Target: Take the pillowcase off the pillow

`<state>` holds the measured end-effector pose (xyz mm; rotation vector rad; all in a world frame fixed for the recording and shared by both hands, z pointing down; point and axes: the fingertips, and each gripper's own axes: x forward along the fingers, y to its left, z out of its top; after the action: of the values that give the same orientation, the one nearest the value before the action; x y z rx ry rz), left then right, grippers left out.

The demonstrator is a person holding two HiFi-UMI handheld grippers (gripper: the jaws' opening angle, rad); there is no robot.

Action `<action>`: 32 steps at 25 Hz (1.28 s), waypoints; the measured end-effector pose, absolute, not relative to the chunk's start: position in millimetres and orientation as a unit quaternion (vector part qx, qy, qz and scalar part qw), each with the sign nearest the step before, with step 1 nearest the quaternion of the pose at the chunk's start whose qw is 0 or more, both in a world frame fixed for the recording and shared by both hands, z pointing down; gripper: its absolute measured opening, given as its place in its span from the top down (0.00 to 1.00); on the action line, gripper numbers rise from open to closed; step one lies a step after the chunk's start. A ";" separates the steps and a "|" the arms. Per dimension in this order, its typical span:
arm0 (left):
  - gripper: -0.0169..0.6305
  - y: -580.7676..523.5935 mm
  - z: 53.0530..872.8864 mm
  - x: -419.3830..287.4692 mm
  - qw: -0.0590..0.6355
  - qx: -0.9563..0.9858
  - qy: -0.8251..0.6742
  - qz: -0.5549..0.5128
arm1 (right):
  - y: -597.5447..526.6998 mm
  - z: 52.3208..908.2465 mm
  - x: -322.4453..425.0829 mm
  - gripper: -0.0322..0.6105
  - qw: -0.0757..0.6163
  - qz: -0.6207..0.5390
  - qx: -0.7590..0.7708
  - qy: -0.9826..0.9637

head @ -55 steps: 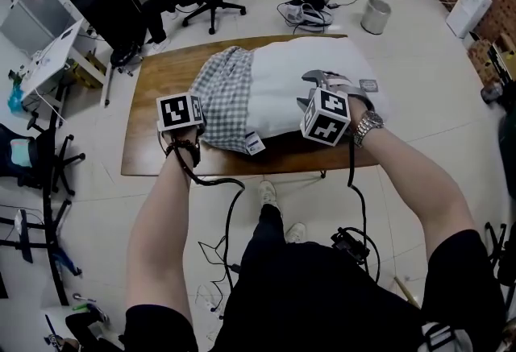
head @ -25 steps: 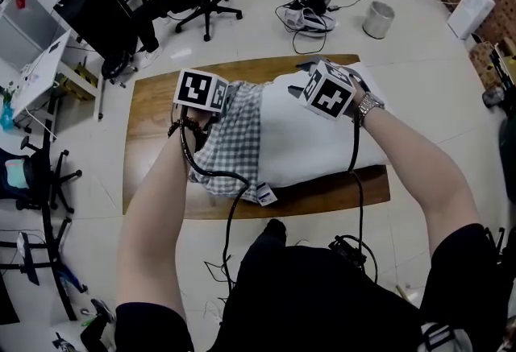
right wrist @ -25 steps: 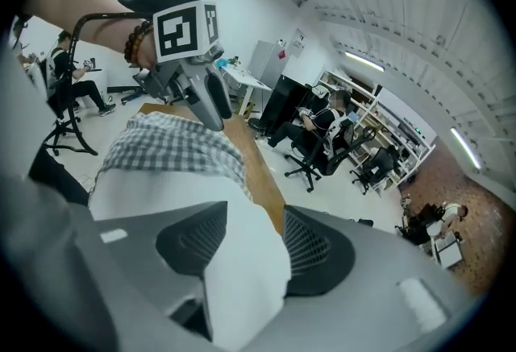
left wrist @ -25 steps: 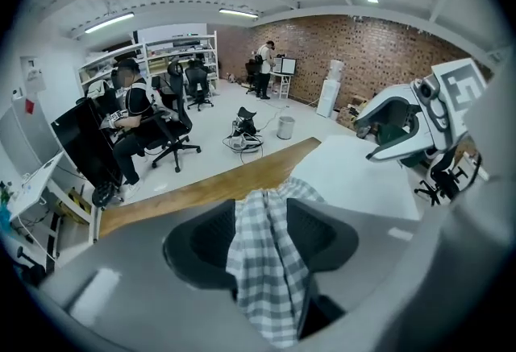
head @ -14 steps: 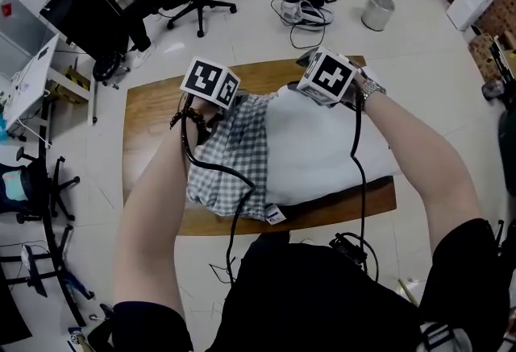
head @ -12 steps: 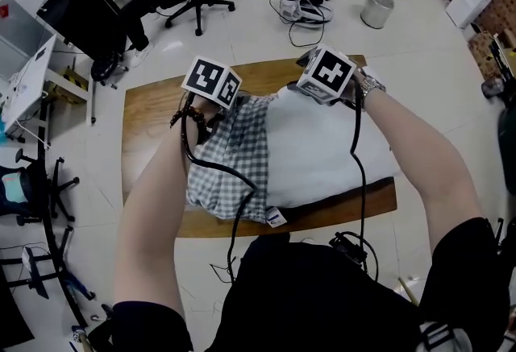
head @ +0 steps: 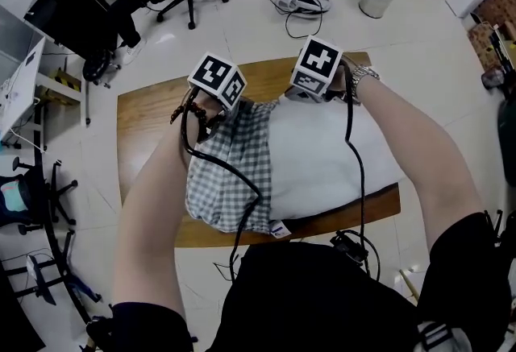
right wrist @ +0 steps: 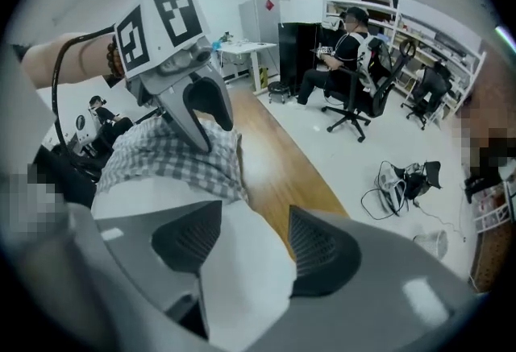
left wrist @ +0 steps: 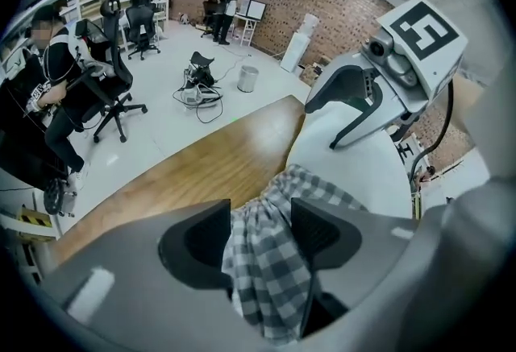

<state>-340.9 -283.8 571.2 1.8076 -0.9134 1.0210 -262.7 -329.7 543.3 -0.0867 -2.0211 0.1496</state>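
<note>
- Since the pillow point(head: 322, 157) lies with its long axis left to right across the worktop point(head: 145, 125), the checked pillowcase point(head: 230, 157) has to slide off toward my left. It is bunched over the pillow's left end, and the right end is bare white.
- My left gripper point(left wrist: 258, 238) is the nearer one to the cloth. It sits at the pillowcase's far edge, with gathered checked fabric directly between its fingers point(left wrist: 197, 242).
- Those fingers have just been opening and stand apart. As far as I can judge they straddle the cloth without pinching it.
- My right gripper point(right wrist: 254, 242) is just beside it along the same far edge, over the bare pillow. Its fingers point(right wrist: 322, 246) have also just been opening, and they stand apart with white pillow between them.
- Both hands reach across the pillow to its far side, wrists bent so the fingers aim steeply down.
- By my reckoning, the left should close on the checked edge and draw left while the right pins the pillow.
</note>
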 end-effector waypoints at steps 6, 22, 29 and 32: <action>0.61 -289.1 592.4 -345.2 0.457 0.710 -0.333 0.420 | -334.6 576.0 -265.5 0.54 0.564 0.108 -0.074 -0.815; 0.94 -300.1 583.2 -377.5 0.504 0.681 -0.397 0.353 | -342.9 574.0 -231.3 0.92 0.578 0.134 -0.046 -0.804; 0.94 -289.5 564.3 -398.7 0.504 0.669 -0.435 0.331 | -348.0 552.3 -218.6 0.92 0.575 0.100 -0.011 -0.812; 0.94 -282.8 562.6 -405.5 0.505 0.661 -0.452 0.323 | -347.2 552.2 -211.0 0.92 0.575 0.093 -0.002 -0.813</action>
<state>-405.5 -282.8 562.6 1.5939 -1.0896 0.7782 -211.0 -347.2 552.2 -0.0054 -1.9047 0.2183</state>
